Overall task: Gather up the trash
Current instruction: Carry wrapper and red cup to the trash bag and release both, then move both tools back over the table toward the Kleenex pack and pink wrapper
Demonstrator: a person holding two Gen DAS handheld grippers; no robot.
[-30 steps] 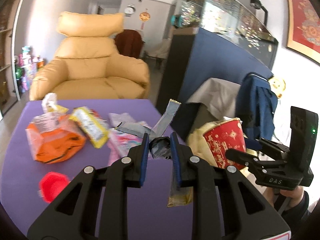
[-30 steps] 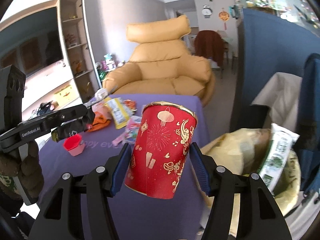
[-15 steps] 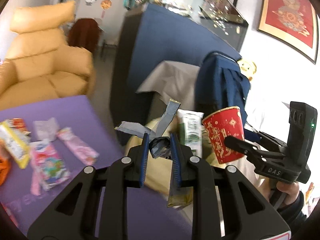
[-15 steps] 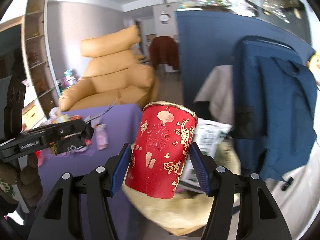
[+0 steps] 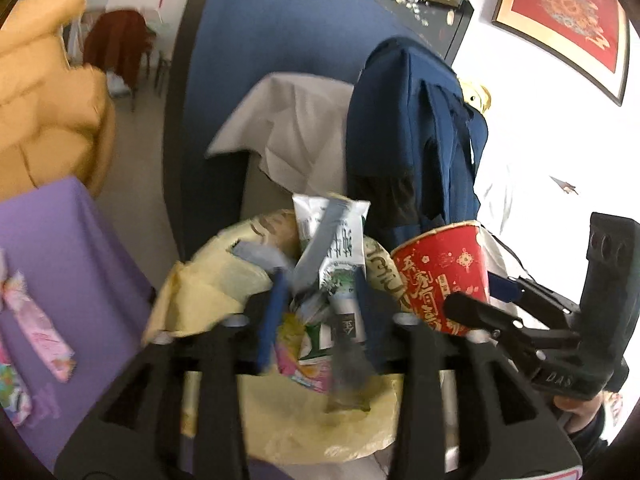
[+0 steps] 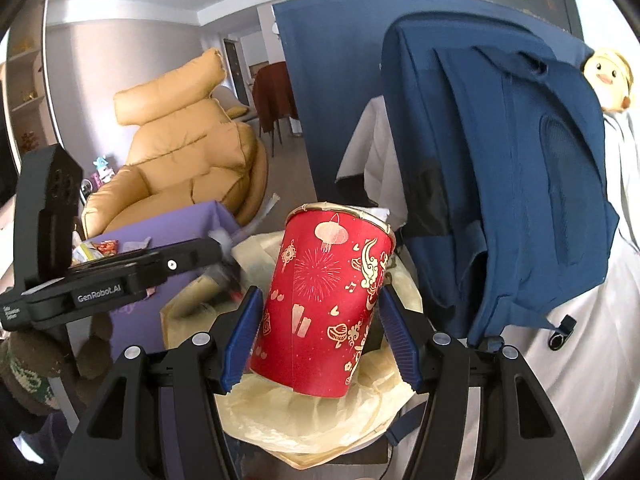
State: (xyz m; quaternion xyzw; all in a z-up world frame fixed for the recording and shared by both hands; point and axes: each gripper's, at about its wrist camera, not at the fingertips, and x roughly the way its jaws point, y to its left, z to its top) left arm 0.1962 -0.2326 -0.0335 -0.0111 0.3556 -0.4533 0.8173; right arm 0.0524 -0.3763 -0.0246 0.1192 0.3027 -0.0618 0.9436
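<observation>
My right gripper (image 6: 320, 316) is shut on a red paper cup (image 6: 324, 304) with gold patterns and holds it upright over the yellow trash bag (image 6: 316, 424). The cup also shows in the left wrist view (image 5: 440, 276). My left gripper (image 5: 320, 312) is over the same bag (image 5: 208, 292), with its jaws now apart. The grey crumpled wrapper (image 5: 320, 248) is blurred between the fingers and over the bag's mouth. A green-and-white packet (image 5: 340, 240) and other wrappers lie in the bag.
The purple table (image 5: 60, 248) is at the left with pink wrappers (image 5: 36, 328) on it. A blue backpack (image 6: 500, 168) hangs on a chair behind the bag. A tan armchair (image 6: 180, 160) stands further back. A blue partition (image 5: 272, 80) is behind the bag.
Both grippers swung right from the table to the trash bag. My left gripper's jaws have opened and the grey wrapper is loose between them. The right gripper still holds the cup.
</observation>
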